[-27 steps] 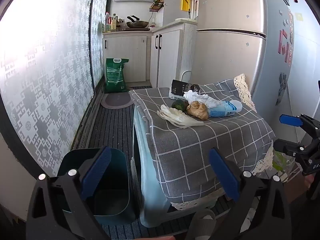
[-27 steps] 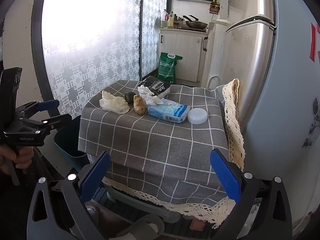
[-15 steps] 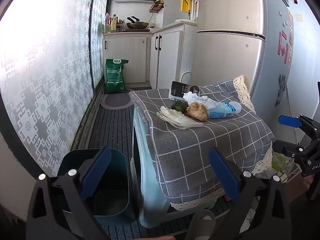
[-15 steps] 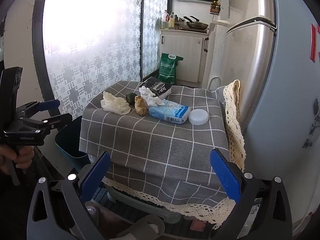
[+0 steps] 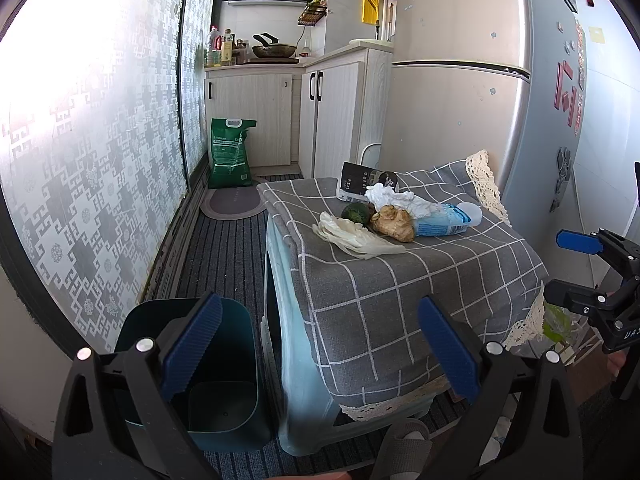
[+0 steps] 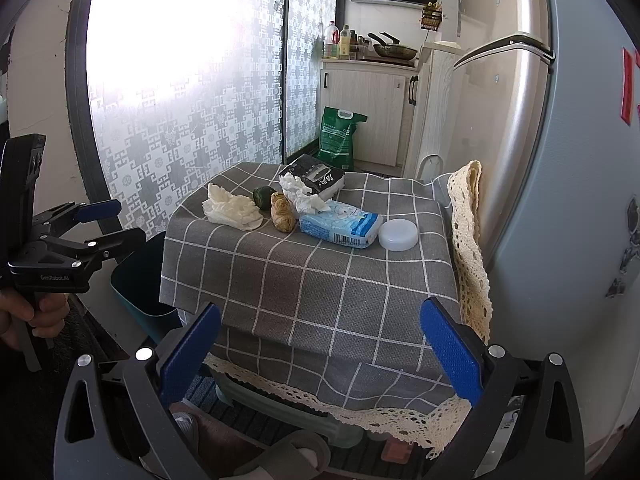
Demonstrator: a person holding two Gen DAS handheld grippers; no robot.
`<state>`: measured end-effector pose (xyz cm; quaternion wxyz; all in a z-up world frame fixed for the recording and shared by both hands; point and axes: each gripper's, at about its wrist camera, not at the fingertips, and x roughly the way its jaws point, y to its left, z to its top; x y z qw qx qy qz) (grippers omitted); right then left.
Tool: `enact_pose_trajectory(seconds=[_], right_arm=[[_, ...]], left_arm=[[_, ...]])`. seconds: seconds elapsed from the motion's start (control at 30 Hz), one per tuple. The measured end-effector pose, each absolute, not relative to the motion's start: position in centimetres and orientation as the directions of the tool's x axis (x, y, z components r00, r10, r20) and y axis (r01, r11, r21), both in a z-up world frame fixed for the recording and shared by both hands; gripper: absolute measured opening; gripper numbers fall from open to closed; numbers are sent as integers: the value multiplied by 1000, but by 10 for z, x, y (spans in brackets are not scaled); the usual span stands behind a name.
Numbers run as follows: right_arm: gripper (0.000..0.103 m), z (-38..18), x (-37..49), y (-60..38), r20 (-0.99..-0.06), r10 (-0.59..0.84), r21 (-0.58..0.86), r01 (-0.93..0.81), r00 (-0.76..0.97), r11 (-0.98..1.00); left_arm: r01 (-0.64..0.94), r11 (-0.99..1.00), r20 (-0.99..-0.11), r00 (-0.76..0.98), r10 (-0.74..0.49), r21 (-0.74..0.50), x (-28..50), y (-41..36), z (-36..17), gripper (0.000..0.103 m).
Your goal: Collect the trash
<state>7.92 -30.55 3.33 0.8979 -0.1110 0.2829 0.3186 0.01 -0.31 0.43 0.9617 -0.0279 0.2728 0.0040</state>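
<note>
Two claws held back from the desk, nothing grasped yet. Left claw spread wide and empty, hanging low over the dark teal bin on the floor beside the desk; right claw likewise spread wide and empty, facing the desk's near edge. Probably a survey stance: both held far enough back to take in the whole cluster before choosing a first piece.

Trash gathered in a tight group toward the far side of the grey checked cloth, well apart from either claw:
- crumpled pale plastic wrapper, thin and floppy, lying nearest the bin side
- dark green rounded lump (perhaps a vegetable scrap, too small to say)
- tan knobbly piece, ginger-like, touching the lump's neighbourhood
- wadded white tissue, soft and creased
- blue-and-white soft tissue pack, squashy film
- round white plastic lid, flat and smooth
- black tissue box behind them, rigid card

Bin set open-mouthed just beside the desk's left flank, likely for short drops from the left side. Woven cloth with lace trim, draped loose, so liable to drag under a scraping grasp.
</note>
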Motion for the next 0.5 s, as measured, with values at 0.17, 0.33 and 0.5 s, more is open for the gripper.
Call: enact_pose_trajectory(seconds=[0.17, 0.33, 0.5], right_arm=[[101, 34, 78, -306, -578, 509, -20, -634, 639, 773], [101, 35, 78, -307, -575, 512, -19, -636, 638, 772], [101, 34, 79, -306, -577, 509, -21, -636, 638, 772]], left_arm=[[-24, 998, -523, 852, -6, -51, 0, -3, 3, 100], [-24, 998, -523, 852, -5, -50, -1, -6, 5, 100], [-24, 998, -525, 851, -8, -53, 0, -1, 3, 100]])
